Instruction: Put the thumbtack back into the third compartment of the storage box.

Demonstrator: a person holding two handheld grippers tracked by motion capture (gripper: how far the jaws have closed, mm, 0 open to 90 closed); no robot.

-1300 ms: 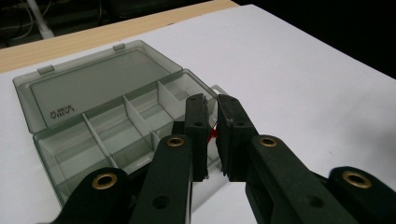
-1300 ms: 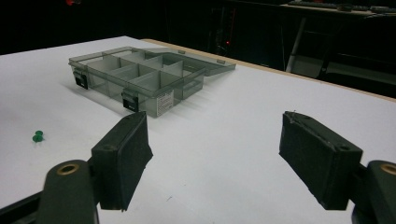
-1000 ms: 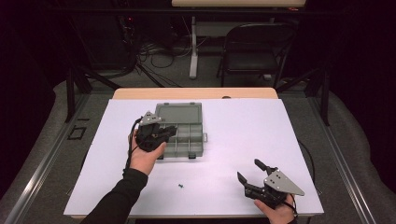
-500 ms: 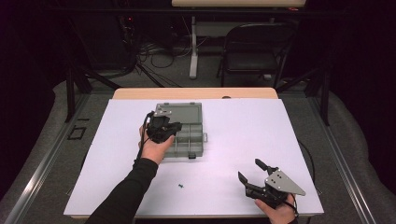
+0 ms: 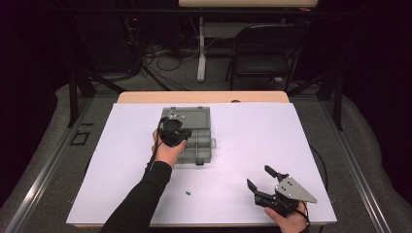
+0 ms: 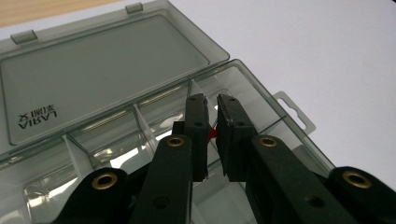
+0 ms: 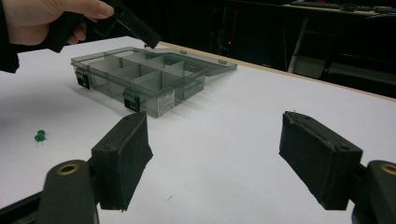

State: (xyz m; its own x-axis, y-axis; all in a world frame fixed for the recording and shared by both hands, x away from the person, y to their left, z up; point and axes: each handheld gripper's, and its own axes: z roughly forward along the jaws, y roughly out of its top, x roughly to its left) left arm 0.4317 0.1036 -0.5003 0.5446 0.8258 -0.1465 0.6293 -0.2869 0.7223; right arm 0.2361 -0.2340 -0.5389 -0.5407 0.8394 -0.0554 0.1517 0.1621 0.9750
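Matte black pads of the right gripper [image 7: 215, 158] are gaping wide above smooth white table [image 5: 252, 145]; beyond, a green pushpin [image 7: 39, 136] is lying loose. Farther off, the left gripper [image 6: 211, 133] is pinching a tiny red pin [image 6: 214, 134] over the translucent, compartmented plastic box [image 5: 197, 141].

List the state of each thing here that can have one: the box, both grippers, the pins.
Organizer box: lid open, lying flat behind.
Left gripper: shut on a small red item, above the box's compartments.
Right gripper: open, empty.
Green pushpin: loose on the table.
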